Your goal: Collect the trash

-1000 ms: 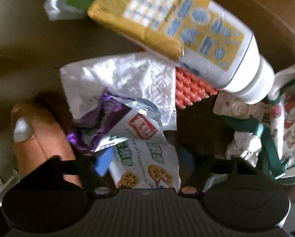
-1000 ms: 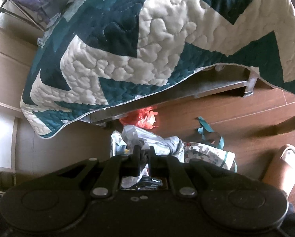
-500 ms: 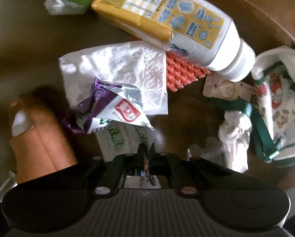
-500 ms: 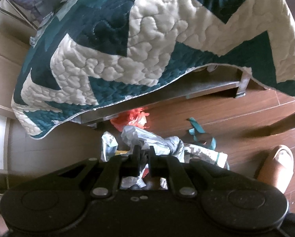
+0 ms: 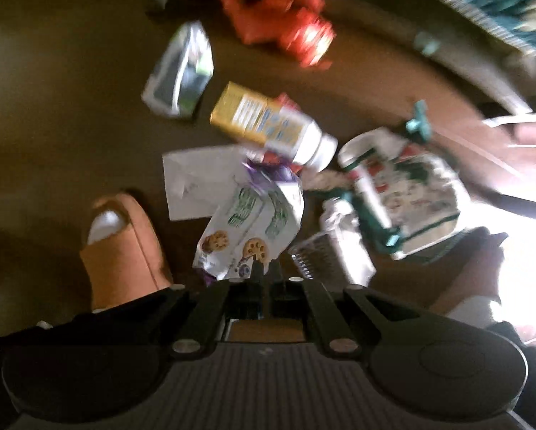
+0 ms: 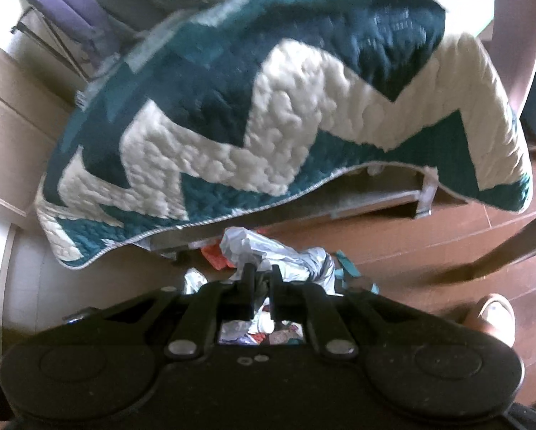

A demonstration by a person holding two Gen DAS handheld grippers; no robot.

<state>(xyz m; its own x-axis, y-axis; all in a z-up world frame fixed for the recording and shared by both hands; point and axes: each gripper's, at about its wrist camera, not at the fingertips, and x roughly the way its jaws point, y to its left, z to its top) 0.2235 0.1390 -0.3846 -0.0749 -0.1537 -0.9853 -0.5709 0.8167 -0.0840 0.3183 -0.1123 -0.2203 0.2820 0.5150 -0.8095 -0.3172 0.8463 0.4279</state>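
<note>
Your left tongs (image 5: 266,268) now grip the near edge of the white snack wrapper (image 5: 250,222) printed with green characters and lotus-root slices, jaws pinched shut where a second ago they stood wide open over it. The wrapper has come up off the floor (image 5: 53,107), a purple wrapper (image 5: 268,173) clinging to its far end, and the view has pulled back from the litter. Left behind on the floor are the yellow-labelled bottle (image 5: 271,127), a white paper sheet (image 5: 196,179), a red bag (image 5: 286,32) farther off and a patterned bag with green straps (image 5: 404,193) to the right. Your right tongs (image 6: 259,274) stay clamped on a grey plastic bag (image 6: 275,251), held up near the quilt (image 6: 268,107). One piece is collected; it likely goes into that bag next.
</note>
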